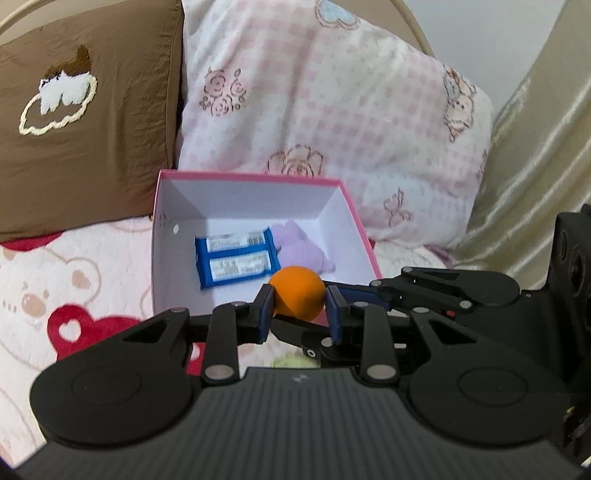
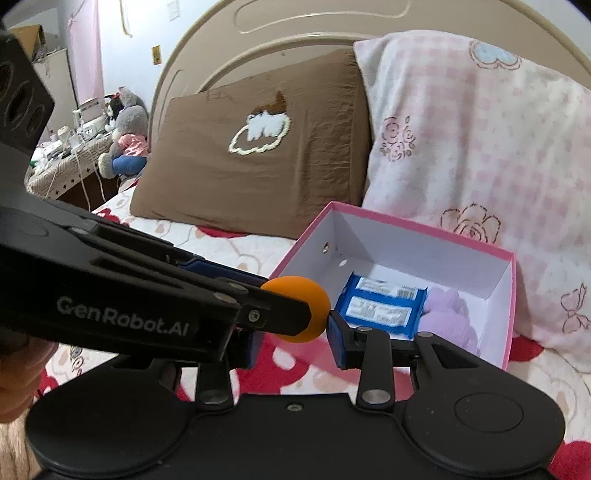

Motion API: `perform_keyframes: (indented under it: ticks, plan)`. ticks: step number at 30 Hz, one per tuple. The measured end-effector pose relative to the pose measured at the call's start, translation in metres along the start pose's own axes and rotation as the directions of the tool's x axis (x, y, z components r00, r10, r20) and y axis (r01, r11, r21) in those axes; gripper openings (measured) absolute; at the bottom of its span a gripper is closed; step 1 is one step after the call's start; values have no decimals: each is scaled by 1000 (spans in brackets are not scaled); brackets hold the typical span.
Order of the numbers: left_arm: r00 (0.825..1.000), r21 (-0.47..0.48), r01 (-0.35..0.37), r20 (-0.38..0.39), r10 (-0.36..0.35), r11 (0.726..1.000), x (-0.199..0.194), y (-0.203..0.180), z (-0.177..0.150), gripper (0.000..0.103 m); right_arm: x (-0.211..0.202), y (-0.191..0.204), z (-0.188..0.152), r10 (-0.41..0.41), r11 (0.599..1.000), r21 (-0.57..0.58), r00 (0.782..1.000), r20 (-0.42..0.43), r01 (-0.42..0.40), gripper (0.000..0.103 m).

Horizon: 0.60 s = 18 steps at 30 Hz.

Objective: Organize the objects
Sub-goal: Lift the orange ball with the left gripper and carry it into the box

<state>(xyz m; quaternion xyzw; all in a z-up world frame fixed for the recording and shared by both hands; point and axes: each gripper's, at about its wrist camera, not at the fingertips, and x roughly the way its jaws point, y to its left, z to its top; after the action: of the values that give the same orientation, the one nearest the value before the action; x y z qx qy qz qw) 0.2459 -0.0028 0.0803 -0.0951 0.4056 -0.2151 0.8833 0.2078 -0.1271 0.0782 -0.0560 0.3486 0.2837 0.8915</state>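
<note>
An orange ball (image 1: 297,291) hangs just over the near edge of an open pink box (image 1: 251,176) with white walls. My left gripper (image 1: 299,310) is shut on it, a blue pad on each side. My right gripper (image 1: 314,325) comes in from the right and meets the same ball. In the right wrist view the ball (image 2: 295,308) fills the gap of the right gripper (image 2: 293,332). Its right pad touches the ball; the left gripper (image 2: 284,295) hides its left pad. Inside the box (image 2: 424,225) lie a blue packet (image 2: 380,308) and a lilac plush (image 2: 450,314).
The box sits on a bear-and-heart bedsheet (image 1: 55,295), against a brown pillow (image 1: 85,129) and a pink checked pillow (image 1: 332,103). Beige satin fabric (image 1: 535,166) rises at the right. A headboard (image 2: 295,22) and a cluttered side table with soft toys (image 2: 122,140) stand behind.
</note>
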Motion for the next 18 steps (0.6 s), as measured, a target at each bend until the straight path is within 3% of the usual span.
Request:
perform_keyframes:
  ticks: [4, 12, 18]
  plan:
    - [1000, -10, -4, -5, 4, 1000, 18, 4, 16, 27, 14, -13, 17, -6, 999, -43, 1000, -12, 5, 41]
    - [1000, -53, -6, 4, 6, 999, 61, 20, 39, 27, 56, -48, 39, 28, 999, -23, 998, -51, -29, 41]
    - [1000, -25, -18, -14, 18, 1000, 105, 26, 49, 27, 89, -72, 38, 10, 999, 32, 1000, -18, -9, 42]
